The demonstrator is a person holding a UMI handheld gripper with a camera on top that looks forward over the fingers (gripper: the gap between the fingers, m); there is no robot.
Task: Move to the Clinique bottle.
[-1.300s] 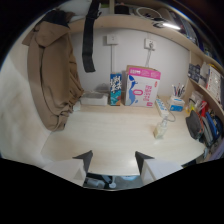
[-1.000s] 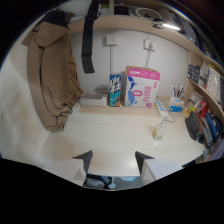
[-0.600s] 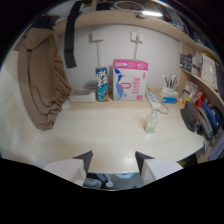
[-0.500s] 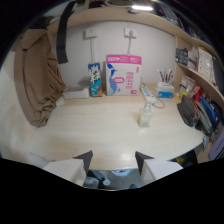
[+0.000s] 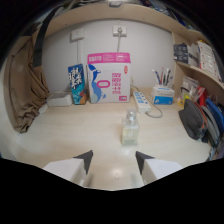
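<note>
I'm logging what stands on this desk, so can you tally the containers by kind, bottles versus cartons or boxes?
Clear bottles: 1, the Clinique bottle, just ahead of the open gripper.
Cartons or boxes: 2, the blue carton and the pink box at the wall.
Total: 3

I see a pale wooden bench (image 5: 75, 132). On it, a clear bottle (image 5: 130, 129) stands upright at 12 o'clock from my jaws; behind it, a pink box (image 5: 109, 78), blue carton (image 5: 76, 83), power strip (image 5: 141, 101) and, at 2 o'clock, a dark bag (image 5: 191, 119).
</note>
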